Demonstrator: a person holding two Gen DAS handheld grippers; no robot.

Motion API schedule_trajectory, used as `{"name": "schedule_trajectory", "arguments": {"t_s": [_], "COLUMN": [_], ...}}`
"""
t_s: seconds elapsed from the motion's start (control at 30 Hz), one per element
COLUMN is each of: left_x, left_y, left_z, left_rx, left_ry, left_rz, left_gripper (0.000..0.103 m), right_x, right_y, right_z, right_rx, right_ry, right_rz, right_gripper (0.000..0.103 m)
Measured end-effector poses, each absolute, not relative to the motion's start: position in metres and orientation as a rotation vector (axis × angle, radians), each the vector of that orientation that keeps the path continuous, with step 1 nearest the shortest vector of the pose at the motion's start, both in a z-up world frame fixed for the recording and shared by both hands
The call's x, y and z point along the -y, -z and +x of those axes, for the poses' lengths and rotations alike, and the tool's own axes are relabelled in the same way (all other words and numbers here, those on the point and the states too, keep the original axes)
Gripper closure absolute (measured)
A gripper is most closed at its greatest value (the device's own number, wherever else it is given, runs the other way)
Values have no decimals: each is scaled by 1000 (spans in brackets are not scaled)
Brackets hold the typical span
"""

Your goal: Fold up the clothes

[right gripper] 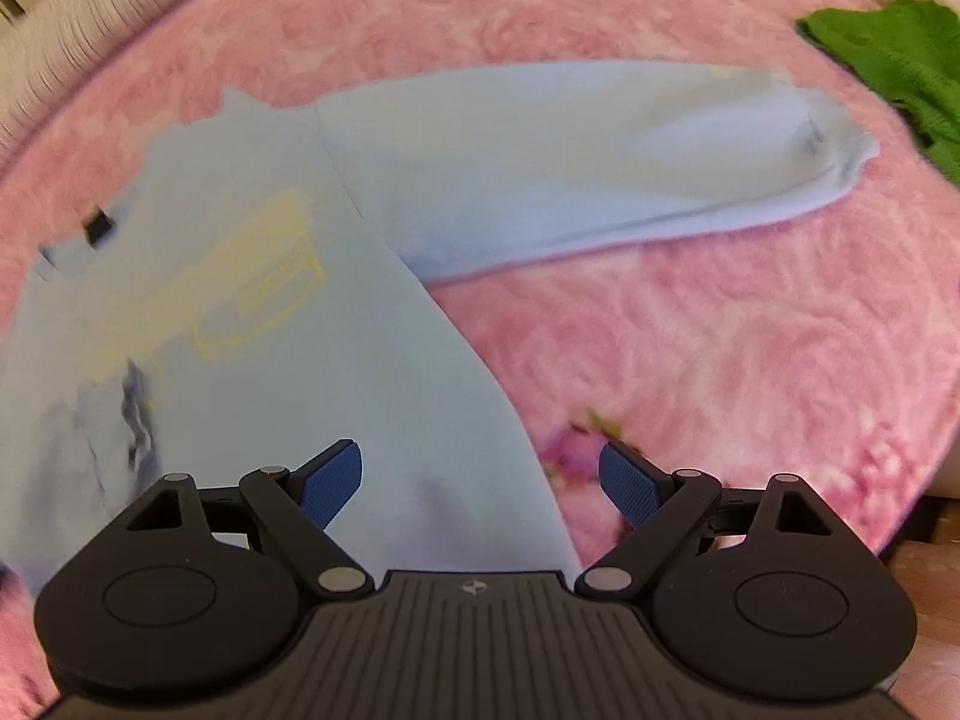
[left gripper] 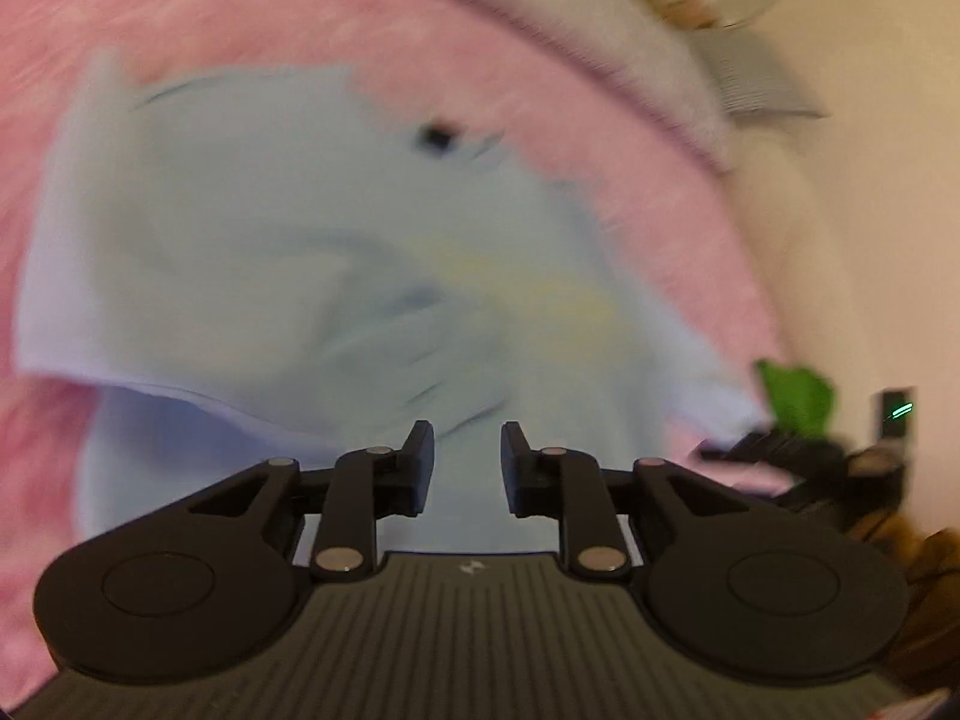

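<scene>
Both tools, left (left gripper: pixel 467 461) and right (right gripper: pixel 480 483), gape empty over blurred blue sweatshirt (right gripper: pixel 288 300).

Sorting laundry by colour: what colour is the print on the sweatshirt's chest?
Pale yellow, on the light blue sweatshirt; it shows best in the right wrist view.

- Left gripper (left gripper: pixel 467 468): lower centre, jaws slightly apart, nothing between them.
- Light blue garment (left gripper: pixel 288 240): frame centre, blurred, on pink blanket (left gripper: pixel 300 12).
- Green cloth (left gripper: pixel 795 393): right edge.
</scene>
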State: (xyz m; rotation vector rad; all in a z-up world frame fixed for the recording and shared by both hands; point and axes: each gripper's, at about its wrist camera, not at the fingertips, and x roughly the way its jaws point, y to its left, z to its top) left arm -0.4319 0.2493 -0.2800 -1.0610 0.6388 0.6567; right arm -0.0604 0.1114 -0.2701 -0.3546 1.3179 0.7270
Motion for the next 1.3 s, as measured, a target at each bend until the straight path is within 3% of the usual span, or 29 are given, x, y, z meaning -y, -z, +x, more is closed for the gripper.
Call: {"name": "schedule_trajectory", "arguments": {"t_s": [0.17, 0.23, 0.5, 0.53, 0.57, 0.63, 0.8, 0.87, 1.03, 1.17, 1.3], "left_x": [-237, -235, -255, -256, -257, -259, -265, -269, -274, -272, -271], "left_y": [283, 278, 272, 273, 274, 276, 276, 280, 294, 302, 304], "left_z": [-467, -475, -492, -493, -494, -495, -481, -467, -436, -419, -410], "left_rx": [-718, -724, -715, -717, -719, -723, -727, -737, -786, -847, -892], "left_ry": [-753, -785, -867, -871, -876, -883, -855, -832, -789, -780, -777], "left_rz": [-1096, -1097, -1099, -1102, -1104, -1109, -1087, -1076, -1052, -1030, -1019], "left_gripper": [84, 82, 80, 80, 80, 81, 81, 81, 81, 81, 81], "right_x": [-133, -149, -203, -209, -214, -224, -227, -222, -212, -208, -182], "right_y": [283, 297, 351, 356, 357, 343, 262, 249, 284, 323, 338], "right_z": [-73, -85, -125, -128, -130, -131, -102, -78, -37, -28, -8], "right_rx": [-1455, -1532, -1691, -1686, -1675, -1591, -1150, -1081, -1173, -1250, -1307], "right_ry": [-991, -1074, -1092, -1099, -1116, -1178, -1323, -1280, -1125, -997, -919], "right_rz": [-143, -75, 10, 6, 3, -31, 26, 38, -70, -179, -157], "right_gripper": [47, 53, 53, 60, 94, 94, 95, 95, 94, 76, 74]}}
